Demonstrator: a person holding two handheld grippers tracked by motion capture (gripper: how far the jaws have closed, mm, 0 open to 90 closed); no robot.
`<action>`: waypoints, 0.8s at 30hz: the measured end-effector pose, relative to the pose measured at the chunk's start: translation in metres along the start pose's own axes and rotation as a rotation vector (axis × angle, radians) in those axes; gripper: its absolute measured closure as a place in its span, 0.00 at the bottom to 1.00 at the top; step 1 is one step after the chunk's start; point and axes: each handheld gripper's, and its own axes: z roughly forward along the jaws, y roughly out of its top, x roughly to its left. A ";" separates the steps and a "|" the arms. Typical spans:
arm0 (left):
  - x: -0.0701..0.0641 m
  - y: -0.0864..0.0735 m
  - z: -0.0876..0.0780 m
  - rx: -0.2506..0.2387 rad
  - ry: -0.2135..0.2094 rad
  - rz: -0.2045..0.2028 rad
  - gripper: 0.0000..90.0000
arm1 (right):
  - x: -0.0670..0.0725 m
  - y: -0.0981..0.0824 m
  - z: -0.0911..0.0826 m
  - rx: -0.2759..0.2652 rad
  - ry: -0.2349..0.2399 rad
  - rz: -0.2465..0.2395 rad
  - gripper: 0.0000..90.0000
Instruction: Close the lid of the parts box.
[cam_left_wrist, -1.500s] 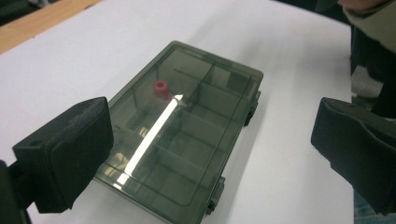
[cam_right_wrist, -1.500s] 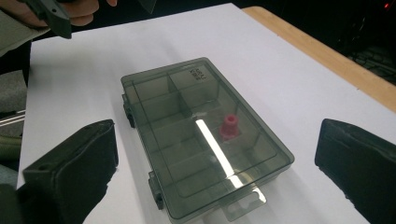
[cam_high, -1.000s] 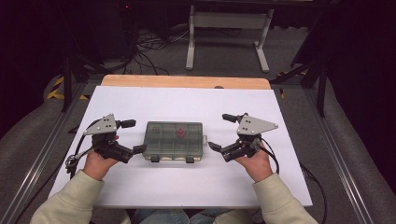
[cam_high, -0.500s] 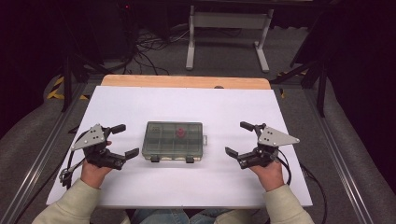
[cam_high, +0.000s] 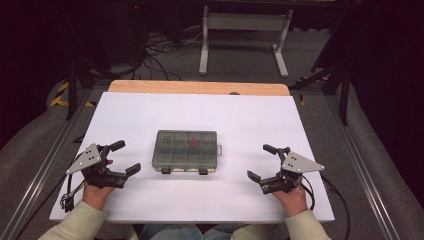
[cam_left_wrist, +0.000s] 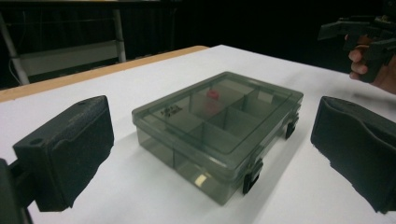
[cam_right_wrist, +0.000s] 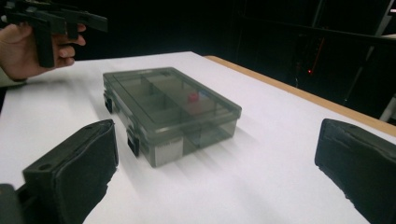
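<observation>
Smoky grey translucent plastic forms a shallow compartment box (cam_high: 186, 151), lid closed, lying near the middle of a white table (cam_high: 250, 120). From the high view, the left gripper (cam_high: 121, 159) and right gripper (cam_high: 260, 161) sit well apart from the box on either side, each with jaws spread wide and holding nothing. The left gripper view adds detail: a small red piece (cam_left_wrist: 213, 94) inside one far compartment, and two dark latches (cam_left_wrist: 251, 176) on the box's front wall.
</observation>
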 end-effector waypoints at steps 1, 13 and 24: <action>-0.001 -0.003 -0.001 0.009 -0.006 0.009 0.00 | 0.000 -0.004 -0.001 0.007 -0.004 0.001 0.00; 0.002 -0.009 -0.002 0.012 -0.023 -0.005 0.01 | -0.008 -0.025 -0.011 0.041 -0.062 0.073 0.00; 0.006 -0.009 -0.005 -0.002 -0.018 -0.061 0.01 | -0.009 -0.023 -0.012 0.040 -0.094 0.065 0.00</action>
